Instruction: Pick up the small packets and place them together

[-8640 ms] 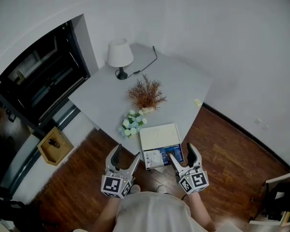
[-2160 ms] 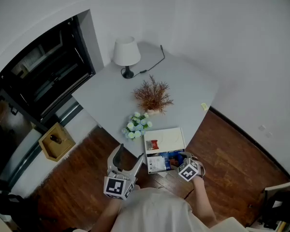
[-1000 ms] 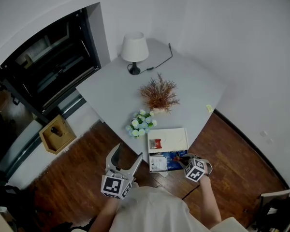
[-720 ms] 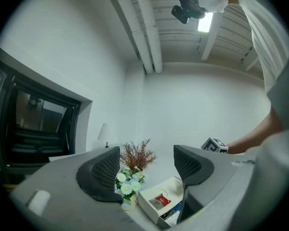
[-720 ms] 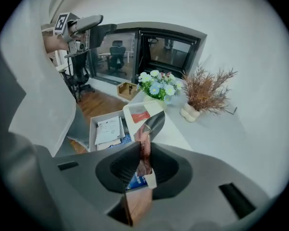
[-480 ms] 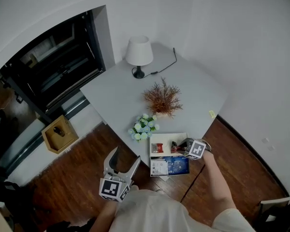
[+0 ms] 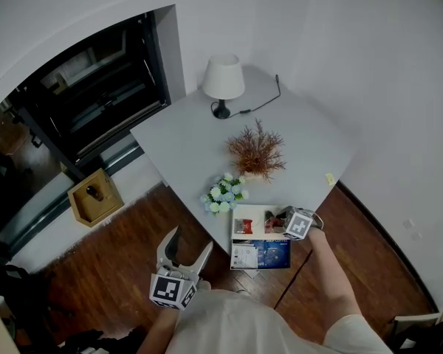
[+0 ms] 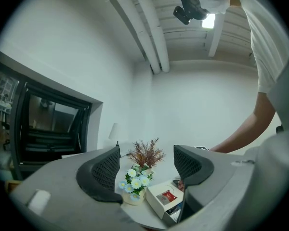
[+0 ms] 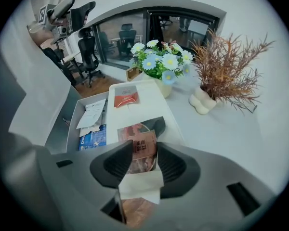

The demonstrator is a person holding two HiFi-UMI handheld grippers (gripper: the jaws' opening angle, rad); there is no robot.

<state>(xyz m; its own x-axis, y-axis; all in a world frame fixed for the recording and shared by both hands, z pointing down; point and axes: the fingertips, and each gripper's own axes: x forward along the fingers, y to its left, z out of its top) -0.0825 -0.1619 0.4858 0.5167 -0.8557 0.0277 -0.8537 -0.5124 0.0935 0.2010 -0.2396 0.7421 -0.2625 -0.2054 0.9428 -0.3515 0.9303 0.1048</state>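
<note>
My right gripper (image 9: 143,155) points steeply down over the white box lid (image 9: 149,109). A brown-red packet (image 9: 140,146) with a white lower part stands loosely in the gap between its jaws, which have just been opening. A second small red packet (image 9: 125,99) lies further along the lid, also seen as a red packet (image 7: 246,226) left of my right gripper (image 7: 280,218). The left gripper (image 7: 188,240) hangs open and empty off the table's near corner, level, with its jaws (image 8: 147,165) framing the box.
Beside the lid is the open box tray (image 9: 74,124) with a blue packet (image 9: 92,136) and a white paper (image 9: 92,113). A pot of white-blue flowers (image 9: 161,61), a dried plant (image 9: 226,71) and a lamp (image 7: 223,80) stand on the grey table (image 7: 192,139).
My right gripper has moved from the box tray at the table's near edge up over the white lid, carrying the brown-red packet. The left gripper has stayed put.
</note>
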